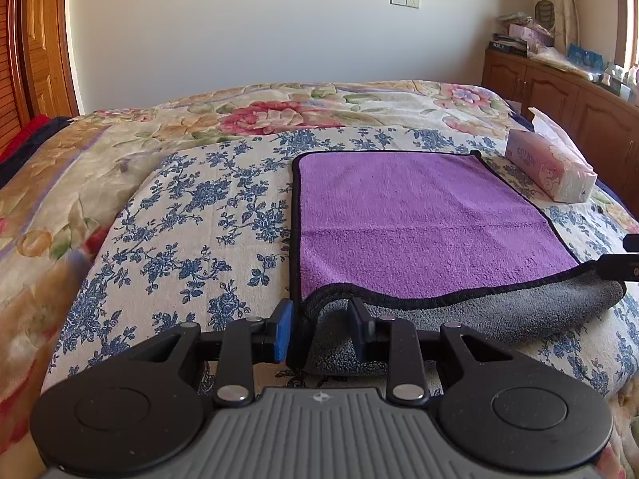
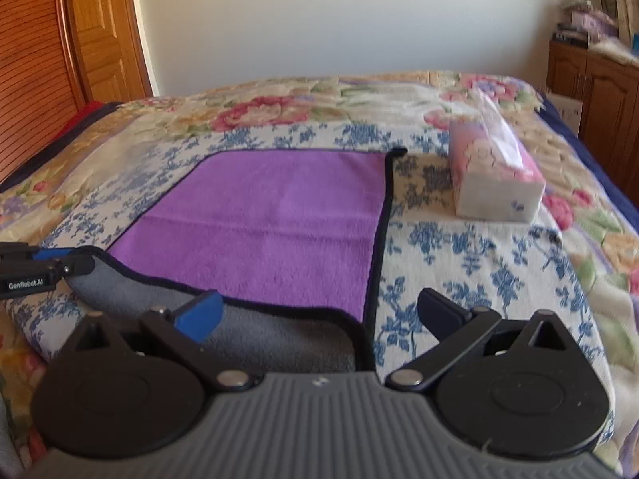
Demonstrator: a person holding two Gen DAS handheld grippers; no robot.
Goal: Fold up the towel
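A purple towel (image 1: 415, 219) with black trim and a grey underside lies on a blue-flowered sheet on the bed. Its near edge is rolled back, grey side up (image 1: 499, 311). My left gripper (image 1: 319, 331) stands around the near left corner with a gap between the jaws, open. In the right wrist view the towel (image 2: 271, 223) lies ahead and my right gripper (image 2: 319, 315) is wide open over its near right corner. The left gripper (image 2: 44, 267) shows at the far left edge there.
A pink tissue pack (image 2: 495, 175) lies right of the towel; it also shows in the left wrist view (image 1: 551, 171). A floral quilt (image 1: 279, 111) covers the bed. A wooden cabinet (image 1: 559, 88) stands right, a wooden door (image 2: 96, 32) left.
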